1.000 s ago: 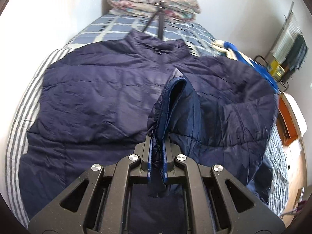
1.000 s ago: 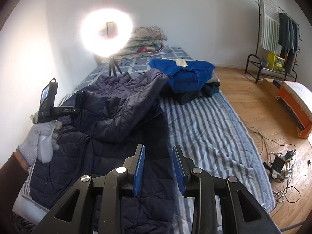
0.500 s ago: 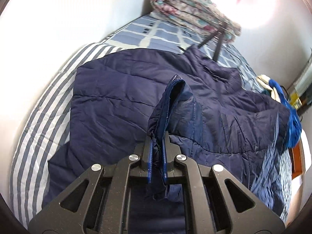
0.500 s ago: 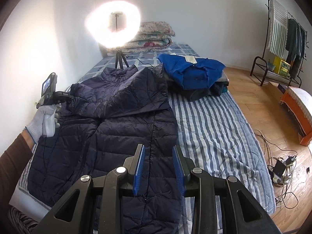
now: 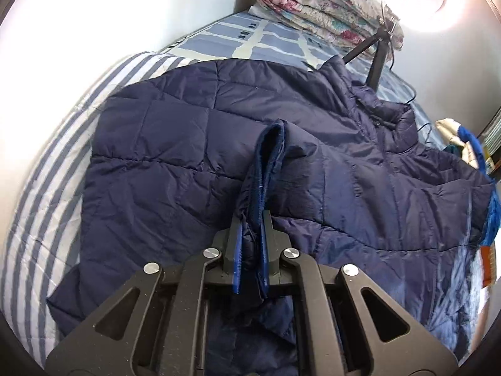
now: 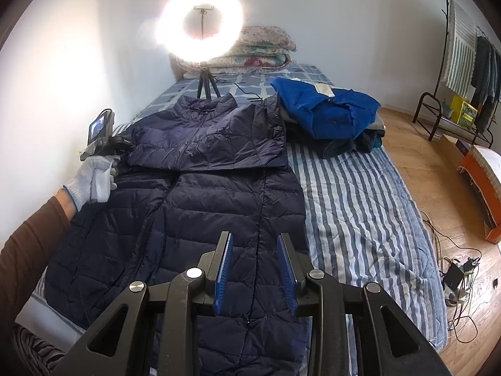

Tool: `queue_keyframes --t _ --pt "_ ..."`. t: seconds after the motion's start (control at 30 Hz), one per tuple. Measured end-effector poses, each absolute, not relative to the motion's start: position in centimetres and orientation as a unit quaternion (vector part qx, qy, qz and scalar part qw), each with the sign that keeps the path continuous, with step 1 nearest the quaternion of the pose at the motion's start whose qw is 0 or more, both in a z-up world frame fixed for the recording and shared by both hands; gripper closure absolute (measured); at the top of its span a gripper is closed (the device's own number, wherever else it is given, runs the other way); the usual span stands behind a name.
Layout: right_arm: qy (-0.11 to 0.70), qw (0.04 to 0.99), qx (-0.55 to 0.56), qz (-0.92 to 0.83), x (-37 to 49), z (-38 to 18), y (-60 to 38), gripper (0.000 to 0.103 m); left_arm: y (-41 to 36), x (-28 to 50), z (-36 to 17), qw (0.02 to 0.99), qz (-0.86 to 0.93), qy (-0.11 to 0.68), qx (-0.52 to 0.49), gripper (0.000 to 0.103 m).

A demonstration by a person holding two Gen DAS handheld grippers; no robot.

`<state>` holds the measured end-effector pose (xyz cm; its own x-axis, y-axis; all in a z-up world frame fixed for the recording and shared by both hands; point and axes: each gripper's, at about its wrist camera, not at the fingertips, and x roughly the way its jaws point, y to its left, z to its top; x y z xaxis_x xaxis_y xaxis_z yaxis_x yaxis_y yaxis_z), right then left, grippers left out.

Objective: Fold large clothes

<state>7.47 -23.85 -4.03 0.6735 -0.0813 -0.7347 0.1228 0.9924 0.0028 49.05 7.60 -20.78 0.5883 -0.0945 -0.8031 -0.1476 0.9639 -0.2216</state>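
Jacket (image 6: 219,206): navy, quilted, spread front-up along the wall side of the striped bed (image 6: 360,194); right sleeve folded flat across the chest, collar towards the ring light (image 6: 202,20).
Left gripper (image 5: 250,247): nearly closed, blue pads clamped on the ribbed cuff (image 5: 269,153) of a sleeve, held over the jacket's wall-side edge by a gloved hand (image 6: 94,175).
Right gripper (image 6: 255,263): jaws apart, nothing between them, poised over the jacket's lower front.
Blue garment (image 6: 325,109): heaped beside the jacket's shoulder, possibly touching it; overlap unclear.
Floral quilt (image 6: 256,53): folded at the bed's head.
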Motion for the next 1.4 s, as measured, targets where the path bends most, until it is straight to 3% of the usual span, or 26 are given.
queue_keyframes --t 0.07,0.13,0.37,0.43,0.5,0.63,0.7,0.83,0.9,0.97,1.17,1.4 --pt "0.398 0.915 0.026 -0.055 7.5 -4.0 -23.9 0.073 7.4 49.1 -20.5 0.882 0.025 0.456 -0.115 0.085" --pt "0.396 0.916 0.028 -0.056 7.5 -3.9 -24.0 0.073 7.4 48.5 -19.4 0.885 0.039 0.452 -0.101 0.062" --pt "0.376 0.924 0.032 -0.058 6.2 -3.1 -24.9 0.073 7.9 43.9 -13.6 0.902 0.010 0.424 -0.083 0.060" --pt "0.369 0.927 0.050 -0.052 5.7 -2.8 -25.6 0.073 8.3 41.8 -11.8 0.904 -0.005 0.420 -0.083 0.043" --pt "0.364 0.928 0.057 -0.051 5.3 -2.6 -26.1 0.073 9.0 38.9 -9.8 0.908 -0.009 0.410 -0.080 0.034" --pt "0.351 0.934 0.050 -0.050 4.5 -2.2 -26.5 0.069 10.6 33.8 -7.1 0.911 -0.017 0.406 -0.074 0.033" --pt "0.347 0.936 0.046 -0.041 4.0 -2.2 -26.6 0.055 11.7 30.8 -6.2 0.910 -0.015 0.409 -0.075 0.033" --pt "0.344 0.938 0.036 -0.035 3.4 -2.4 -26.8 0.051 13.7 24.8 -5.8 0.904 -0.011 0.420 -0.076 0.033" --pt "0.345 0.938 0.029 -0.037 3.2 -2.7 -27.0 0.036 14.5 22.1 -6.2 0.900 -0.011 0.429 -0.083 0.033" --pt "0.344 0.938 0.023 -0.037 3.0 -3.1 -27.2 0.031 15.2 19.6 -6.9 0.894 -0.013 0.439 -0.094 0.033" --pt "0.362 0.932 0.023 -0.022 2.3 -5.6 -28.0 0.023 17.0 13.7 -11.4 0.866 -0.017 0.486 -0.120 0.033" --pt "0.415 0.910 0.014 -0.007 1.7 -9.6 -30.0 0.023 19.8 10.4 -16.2 0.828 -0.021 0.530 -0.183 0.033"
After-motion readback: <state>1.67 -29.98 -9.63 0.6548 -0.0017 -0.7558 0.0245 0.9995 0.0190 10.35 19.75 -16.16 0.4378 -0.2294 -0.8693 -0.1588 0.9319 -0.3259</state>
